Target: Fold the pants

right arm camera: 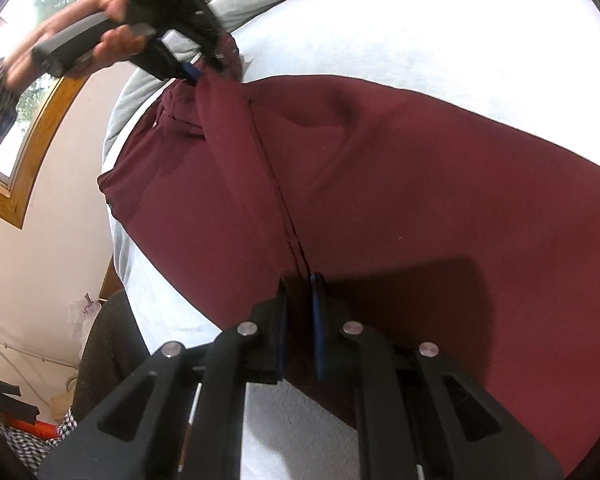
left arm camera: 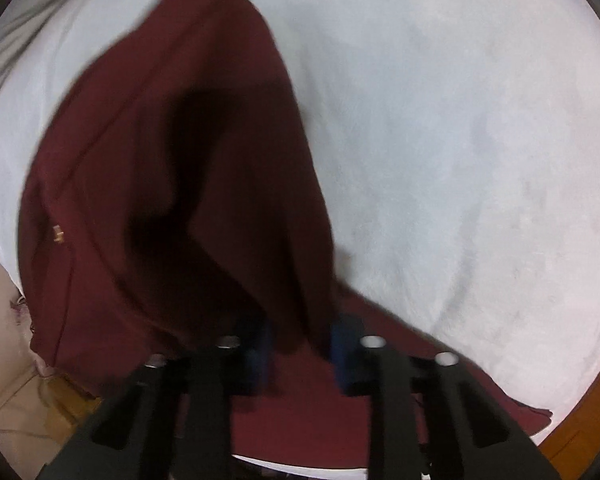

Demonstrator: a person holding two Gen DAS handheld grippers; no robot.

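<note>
Maroon cloth fills most of what we see: the pants (left arm camera: 172,184) are a soft, matte knit spread over the bed (left arm camera: 440,120), whose white cover looks fleecy and faintly mottled. Starting at the left, our left gripper (left arm camera: 304,350) has its two blue-padded fingers (left arm camera: 346,354) pinched on a raised fold of the fabric, which hangs from the grip in a tent-like peak with a deep shadowed hollow beneath. A small gold mark sits near the left hem, and a flatter layer of the pants lies under the gripper near the bed's near edge, where a strip of wooden frame (left arm camera: 580,408) shows.

From the right wrist camera, the left gripper (right arm camera: 192,70) appears at the far corner of the garment, held in a bare hand (right arm camera: 116,40), clamped on a bunched end of cloth. A stitched seam (right arm camera: 278,184) runs from there straight to our right gripper (right arm camera: 300,300), whose fingers (right arm camera: 318,320) are closed tightly on the seam edge. A grey blanket (right arm camera: 236,0) lies rumpled along the bed's far edge. Beyond the bed's left side we see a wood-framed window (right arm camera: 32,136) and a pale wall (right arm camera: 52,240).
</note>
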